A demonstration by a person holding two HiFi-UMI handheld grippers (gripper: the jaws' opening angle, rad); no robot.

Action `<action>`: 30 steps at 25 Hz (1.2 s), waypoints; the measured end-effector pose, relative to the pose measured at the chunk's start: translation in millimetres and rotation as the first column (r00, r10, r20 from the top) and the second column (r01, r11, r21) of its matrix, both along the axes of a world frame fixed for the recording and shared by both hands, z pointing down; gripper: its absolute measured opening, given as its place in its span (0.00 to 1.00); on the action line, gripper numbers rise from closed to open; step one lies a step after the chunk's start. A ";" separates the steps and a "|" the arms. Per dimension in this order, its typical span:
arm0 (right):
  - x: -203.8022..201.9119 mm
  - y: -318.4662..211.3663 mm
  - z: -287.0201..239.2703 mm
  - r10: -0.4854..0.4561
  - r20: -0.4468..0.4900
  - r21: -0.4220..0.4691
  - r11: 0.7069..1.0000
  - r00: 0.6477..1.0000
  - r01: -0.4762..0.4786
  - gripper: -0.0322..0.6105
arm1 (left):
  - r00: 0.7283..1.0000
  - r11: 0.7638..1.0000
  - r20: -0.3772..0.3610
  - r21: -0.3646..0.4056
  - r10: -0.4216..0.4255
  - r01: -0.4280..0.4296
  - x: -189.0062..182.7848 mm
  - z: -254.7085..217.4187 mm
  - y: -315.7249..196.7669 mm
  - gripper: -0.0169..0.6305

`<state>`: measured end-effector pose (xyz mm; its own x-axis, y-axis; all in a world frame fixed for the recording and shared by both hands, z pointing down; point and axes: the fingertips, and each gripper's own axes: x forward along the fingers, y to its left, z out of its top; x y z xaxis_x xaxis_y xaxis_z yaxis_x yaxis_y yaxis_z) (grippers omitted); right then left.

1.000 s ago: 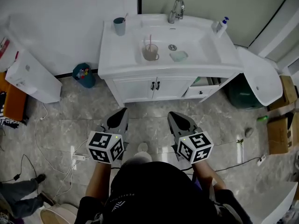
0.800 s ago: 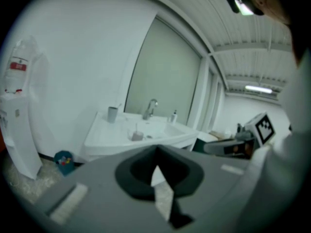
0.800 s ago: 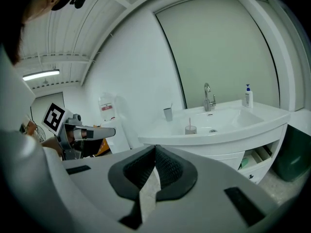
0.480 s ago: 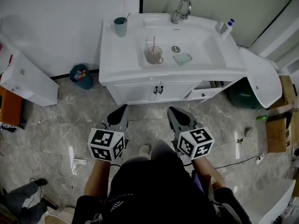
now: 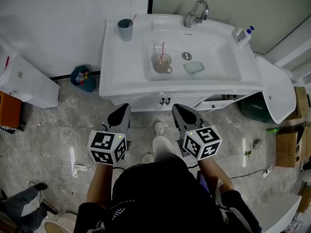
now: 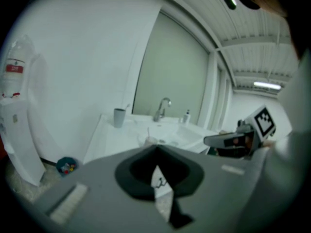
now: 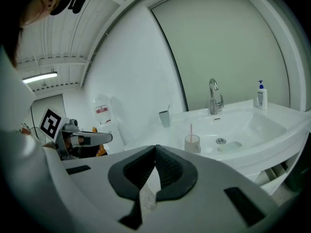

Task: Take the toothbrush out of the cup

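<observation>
Head view is showing the reach just starting: left claw (image 5: 124,109) and right claw (image 5: 179,111) are both sitting pinched shut and empty, well apart from the sink (image 5: 214,64). A pink toothbrush (image 5: 162,50) is standing in the clear cup (image 5: 163,64) inside it, and a grey cup (image 5: 125,30) on the bench (image 5: 114,57) corner is holding another. Next, I think, one claw is needing to open over a handle.

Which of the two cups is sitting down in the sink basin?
The pale cup holding the pink toothbrush, beside the drain; the blue-grey cup stands up on the counter, back left corner.
</observation>
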<state>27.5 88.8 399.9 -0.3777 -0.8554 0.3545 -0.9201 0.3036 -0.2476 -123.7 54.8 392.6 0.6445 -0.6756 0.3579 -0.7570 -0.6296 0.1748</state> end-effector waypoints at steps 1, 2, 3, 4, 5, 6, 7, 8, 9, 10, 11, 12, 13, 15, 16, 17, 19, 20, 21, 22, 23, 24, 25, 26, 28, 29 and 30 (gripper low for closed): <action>3.6 -9.8 0.7 -0.008 -0.001 -0.001 1.000 1.000 0.008 0.05 | 1.000 1.000 -0.002 -0.001 -0.008 0.008 2.7 0.1 -8.2 0.04; 7.5 -19.7 1.2 -0.015 -0.003 -0.002 1.000 1.000 0.015 0.05 | 1.000 1.000 -0.003 -0.002 -0.012 0.012 6.1 0.3 -16.4 0.04; 11.3 -29.7 1.4 -0.019 -0.003 -0.003 1.000 1.000 0.019 0.05 | 1.000 1.000 -0.002 -0.003 -0.015 0.015 9.8 0.8 -24.5 0.04; 15.0 -39.1 1.3 -0.022 -0.003 -0.004 1.000 1.000 0.022 0.05 | 1.000 1.000 0.000 -0.005 -0.018 0.018 13.4 1.5 -32.4 0.04; 18.3 -48.1 1.0 -0.026 -0.002 -0.005 1.000 1.000 0.026 0.05 | 1.000 1.000 0.002 -0.007 -0.022 0.022 16.8 2.3 -39.9 0.04; 21.4 -56.7 0.7 -0.032 -0.002 -0.006 0.999 0.999 0.032 0.05 | 1.000 1.000 0.005 -0.010 -0.027 0.027 20.2 3.3 -47.4 0.04; 24.7 -65.0 0.7 -0.039 -0.003 -0.009 0.999 0.999 0.039 0.05 | 0.999 0.999 0.010 -0.013 -0.034 0.034 23.7 4.4 -54.9 0.04; 28.4 -73.2 1.1 -0.047 -0.005 -0.013 0.999 0.999 0.047 0.05 | 0.999 0.999 0.017 -0.016 -0.041 0.041 27.2 5.6 -62.4 0.04; 32.5 -81.3 2.0 -0.054 -0.008 -0.019 0.998 0.999 0.054 0.05 | 0.999 0.999 0.024 -0.019 -0.049 0.049 30.7 7.0 -69.7 0.04; 37.0 -89.5 3.1 -0.061 -0.010 -0.026 0.998 0.998 0.060 0.05 | 0.998 0.998 0.031 -0.023 -0.056 0.057 34.2 8.1 -76.8 0.04; 41.5 -97.8 4.2 -0.066 -0.011 -0.033 0.997 0.998 0.066 0.05 | 0.997 0.998 0.036 -0.027 -0.062 0.063 37.5 9.0 -83.7 0.04; 45.6 -106.2 5.4 -0.071 -0.012 -0.038 0.997 0.997 0.071 0.05 | 0.997 0.997 0.039 -0.030 -0.069 0.070 40.3 9.5 -90.7 0.04; 49.1 -114.5 6.6 -0.076 -0.014 -0.043 0.996 0.997 0.075 0.05 | 0.996 0.996 0.041 -0.033 -0.076 0.077 42.7 9.9 -97.5 0.04; 54.4 -130.6 9.9 -0.088 -0.017 -0.053 0.995 0.996 0.087 0.05 | 0.995 0.995 0.043 -0.038 -0.090 0.092 47.0 11.0 -110.8 0.04; 56.5 -138.2 12.0 -0.095 -0.018 -0.058 0.994 0.995 0.093 0.05 | 0.994 0.994 0.044 -0.040 -0.097 0.098 49.4 11.9 -116.8 0.04; 58.4 -145.4 14.4 -0.102 -0.020 -0.063 0.993 0.995 0.100 0.05 | 0.994 0.994 0.046 -0.042 -0.102 0.104 51.9 13.0 -122.3 0.04; 61.5 -159.0 19.7 -0.115 -0.023 -0.075 0.991 0.993 0.113 0.07 | 0.992 0.992 0.054 -0.047 -0.111 0.114 56.1 16.3 -132.2 0.04; 62.7 -165.6 22.3 -0.121 -0.024 -0.080 0.990 0.992 0.119 0.07 | 0.991 0.992 0.059 -0.051 -0.116 0.119 57.6 18.3 -136.8 0.04; 63.7 -172.2 24.9 -0.127 -0.025 -0.085 0.989 0.992 0.124 0.08 | 0.990 0.991 0.063 -0.055 -0.122 0.126 58.6 20.2 -141.4 0.04; 64.7 -178.7 27.3 -0.132 -0.025 -0.090 0.987 0.991 0.129 0.09 | 0.989 0.989 0.067 -0.059 -0.129 0.133 59.1 22.0 -146.0 0.04; 65.7 -185.3 29.7 -0.137 -0.025 -0.095 0.986 0.990 0.134 0.10 | 0.988 0.988 0.070 -0.063 -0.137 0.141 59.3 23.6 -150.7 0.04; 66.5 -191.8 32.1 -0.141 -0.025 -0.100 0.985 0.990 0.138 0.11 | 0.987 0.986 0.072 -0.067 -0.145 0.150 59.2 25.0 -155.2 0.04; 67.4 -198.2 34.7 -0.145 -0.025 -0.105 0.984 0.989 0.142 0.11 | 0.985 0.985 0.074 -0.071 -0.153 0.159 59.0 26.5 -159.7 0.04; 68.2 -204.8 37.4 -0.149 -0.027 -0.110 0.983 0.988 0.146 0.12 | 0.984 0.983 0.076 -0.074 -0.161 0.167 58.8 28.1 -164.2 0.04; 69.7 -218.5 43.1 -0.158 -0.034 -0.118 0.981 0.987 0.153 0.13 | 0.981 0.980 0.081 -0.079 -0.175 0.181 58.9 31.5 -173.3 0.04; 70.3 -225.4 46.1 -0.162 -0.036 -0.122 0.980 0.986 0.156 0.14 | 0.980 0.979 0.083 -0.082 -0.180 0.187 59.3 33.1 -177.9 0.04; 70.7 -232.1 49.3 -0.166 -0.039 -0.127 0.979 0.985 0.160 0.15 | 0.979 0.978 0.085 -0.086 -0.185 0.192 60.2 34.6 -182.3 0.04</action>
<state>98.2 -143.3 449.2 -0.4883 -0.7323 0.4746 -0.8725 0.4208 -0.2484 -63.5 -127.5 427.2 0.4772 -0.7434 0.4686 -0.8738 -0.4580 0.1632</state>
